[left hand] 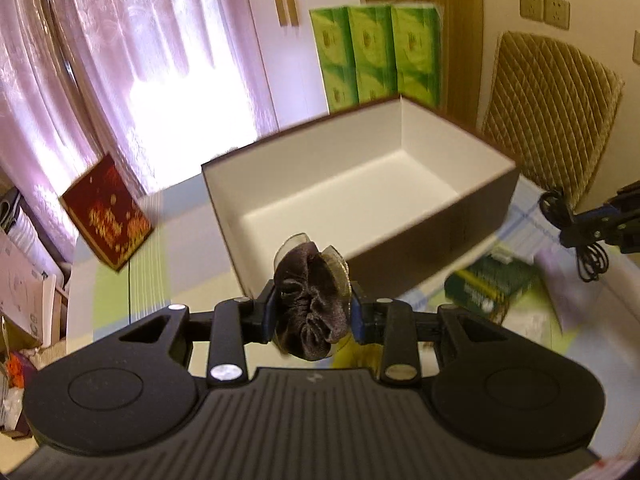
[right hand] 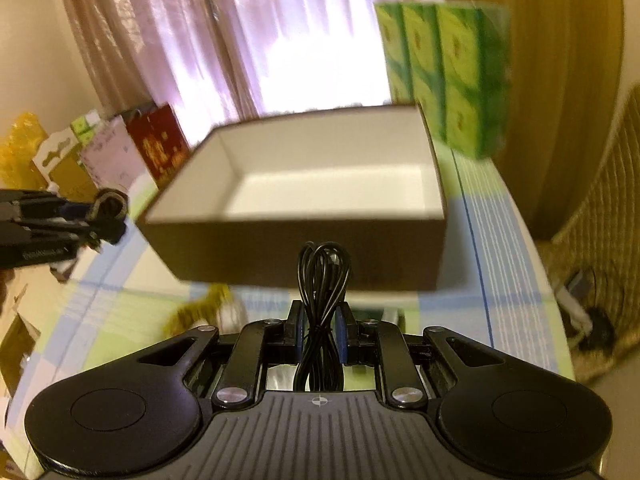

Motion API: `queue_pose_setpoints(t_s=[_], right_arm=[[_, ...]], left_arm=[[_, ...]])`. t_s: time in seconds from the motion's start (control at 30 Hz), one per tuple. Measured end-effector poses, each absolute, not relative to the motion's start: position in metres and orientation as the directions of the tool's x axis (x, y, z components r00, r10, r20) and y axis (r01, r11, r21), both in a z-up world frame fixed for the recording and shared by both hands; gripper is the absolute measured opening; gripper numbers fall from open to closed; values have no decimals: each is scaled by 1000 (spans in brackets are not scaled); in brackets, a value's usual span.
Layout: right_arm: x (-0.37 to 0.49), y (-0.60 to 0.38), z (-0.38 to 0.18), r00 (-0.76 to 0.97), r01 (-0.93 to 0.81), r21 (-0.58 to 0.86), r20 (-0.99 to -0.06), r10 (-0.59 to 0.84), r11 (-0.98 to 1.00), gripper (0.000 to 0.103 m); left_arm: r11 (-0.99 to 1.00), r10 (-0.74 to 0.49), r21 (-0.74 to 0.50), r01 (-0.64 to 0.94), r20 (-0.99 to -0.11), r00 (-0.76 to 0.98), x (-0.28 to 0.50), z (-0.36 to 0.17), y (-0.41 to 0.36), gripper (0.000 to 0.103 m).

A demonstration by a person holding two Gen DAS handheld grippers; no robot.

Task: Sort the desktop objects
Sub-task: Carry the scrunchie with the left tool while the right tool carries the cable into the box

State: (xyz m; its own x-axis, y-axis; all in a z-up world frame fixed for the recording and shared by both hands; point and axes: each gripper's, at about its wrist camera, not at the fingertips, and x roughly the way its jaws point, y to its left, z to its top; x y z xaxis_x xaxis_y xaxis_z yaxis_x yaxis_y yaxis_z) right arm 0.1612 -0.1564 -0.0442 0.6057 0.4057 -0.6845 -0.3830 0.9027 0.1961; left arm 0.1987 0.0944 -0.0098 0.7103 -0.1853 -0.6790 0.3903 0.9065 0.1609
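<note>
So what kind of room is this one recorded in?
Probably a home living or dining room: sheer curtains over a bright window, a quilted chair cushion, and a checked tablecloth with a stack of green tissue packs.

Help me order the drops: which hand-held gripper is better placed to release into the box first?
Left, probably. The left hand-held gripper holds the scrunchie at the box rim; the right hand-held gripper with the cable sits short of the front wall.

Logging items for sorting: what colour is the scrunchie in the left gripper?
Dark brown scrunchie, with a sheer gold-edged trim; clearest in the left wrist view.
</note>
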Motion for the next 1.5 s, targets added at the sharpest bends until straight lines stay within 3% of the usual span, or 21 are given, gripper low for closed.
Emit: queue_pose_setpoints(t_s=[0.33,0.63,0.97,1.5], right_arm=[[215,-123,-5,681,-448,157,-579,450,880,13],[258,-109,-4,704,-441,105,-576,416,892,13],[295,-101,-21,678,-443,85,-620,395,893,13],[333,-97,-87,541,-409,120,-767,346,905,13]], left_arm=[[914,-194,163,371,-628,753,244,18,77,30],[915,-180,180,361,-618,765,284,25,64,30],[912,-186,162,376,-654,733,320,10,50,30],[928,-132,103,357,-807,575,367,-63,39,30]])
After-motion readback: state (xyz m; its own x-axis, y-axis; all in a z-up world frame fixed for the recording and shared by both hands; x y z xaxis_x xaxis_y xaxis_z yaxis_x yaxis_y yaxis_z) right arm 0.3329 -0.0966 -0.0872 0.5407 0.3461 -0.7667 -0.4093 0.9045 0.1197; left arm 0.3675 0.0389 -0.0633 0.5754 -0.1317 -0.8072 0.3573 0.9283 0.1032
